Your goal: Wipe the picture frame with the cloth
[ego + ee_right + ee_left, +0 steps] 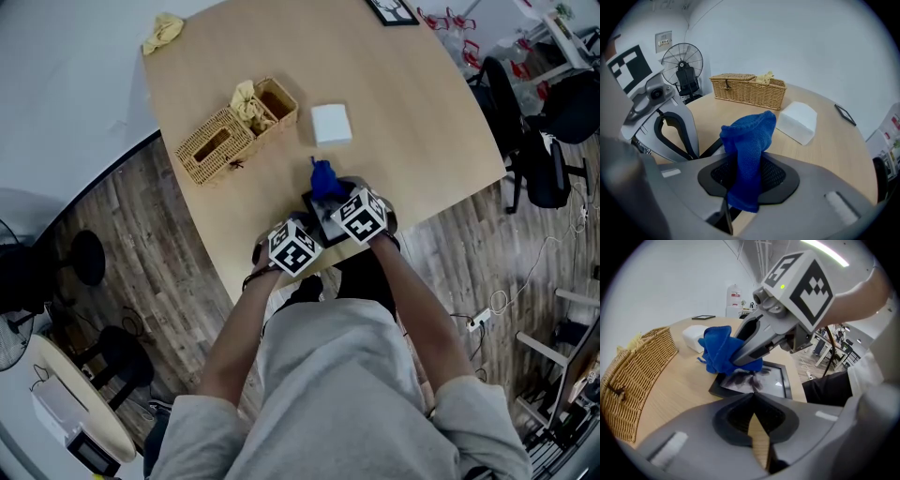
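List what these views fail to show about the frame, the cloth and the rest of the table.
- Picture frame: left gripper view, the blue cloth and right gripper cover its far corner; head view, the marker cubes hide nearly all of it.
- Second frame: head view, cut off by the top edge; tiny elsewhere.
- Wicker basket: every view, its lid hides what the closed part holds.

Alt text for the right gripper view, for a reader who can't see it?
The right gripper has its jaws shut on a blue cloth that stands bunched up between them, above a wooden table. Beyond it lie a white block and a wicker basket; the left gripper sits close at the left.
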Demonstrator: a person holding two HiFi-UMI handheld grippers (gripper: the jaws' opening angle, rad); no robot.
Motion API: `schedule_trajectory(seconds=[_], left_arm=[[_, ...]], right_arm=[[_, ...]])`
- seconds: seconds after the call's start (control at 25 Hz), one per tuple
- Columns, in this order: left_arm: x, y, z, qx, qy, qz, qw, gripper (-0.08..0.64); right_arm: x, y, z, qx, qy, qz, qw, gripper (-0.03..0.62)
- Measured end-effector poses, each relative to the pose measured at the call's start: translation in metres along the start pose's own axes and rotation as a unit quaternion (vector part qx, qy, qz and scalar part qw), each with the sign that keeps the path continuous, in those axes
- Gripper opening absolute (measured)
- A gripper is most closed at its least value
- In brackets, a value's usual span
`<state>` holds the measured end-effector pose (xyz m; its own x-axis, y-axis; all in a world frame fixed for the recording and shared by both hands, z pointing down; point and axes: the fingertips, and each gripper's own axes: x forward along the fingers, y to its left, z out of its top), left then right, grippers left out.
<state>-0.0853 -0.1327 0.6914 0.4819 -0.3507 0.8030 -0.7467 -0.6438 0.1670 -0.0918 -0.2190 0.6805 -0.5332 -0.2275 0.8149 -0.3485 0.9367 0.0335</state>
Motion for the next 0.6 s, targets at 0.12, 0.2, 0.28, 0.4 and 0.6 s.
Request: schedule_trajectory(seconds=[0.12, 0.2, 0.28, 0.4, 0.6], left_arm=[[0.000, 0.001, -0.001, -0.001, 0.000, 0.001, 1.0000, 0.052], [0.000, 0.001, -0.001, -0.001, 0.000, 0.001, 1.0000, 0.052], [0.000, 0.001, -0.001, -0.001, -0.001, 0.003, 1.0000, 0.052], [0.000, 0.001, -0.001, -0.001, -0.001, 0.005, 1.0000, 0.052], [-0.001, -0.001, 0.000, -0.008, -0.003, 0.005, 0.9999, 0.052]], right_arm=[[0.001, -0.005, 0.006, 0.008, -0.007, -0.010, 1.000, 0.110], [0.003, -0.008, 0.010, 0.014, -0.009, -0.016, 1.000, 0.110], [0.005, -0.008, 0.012, 0.014, -0.008, -0.019, 1.000, 0.110], [0.007, -0.004, 0.012, 0.011, -0.002, -0.018, 1.000, 0.109], [0.008, 0.003, 0.015, -0.003, 0.006, -0.005, 1.000, 0.109]])
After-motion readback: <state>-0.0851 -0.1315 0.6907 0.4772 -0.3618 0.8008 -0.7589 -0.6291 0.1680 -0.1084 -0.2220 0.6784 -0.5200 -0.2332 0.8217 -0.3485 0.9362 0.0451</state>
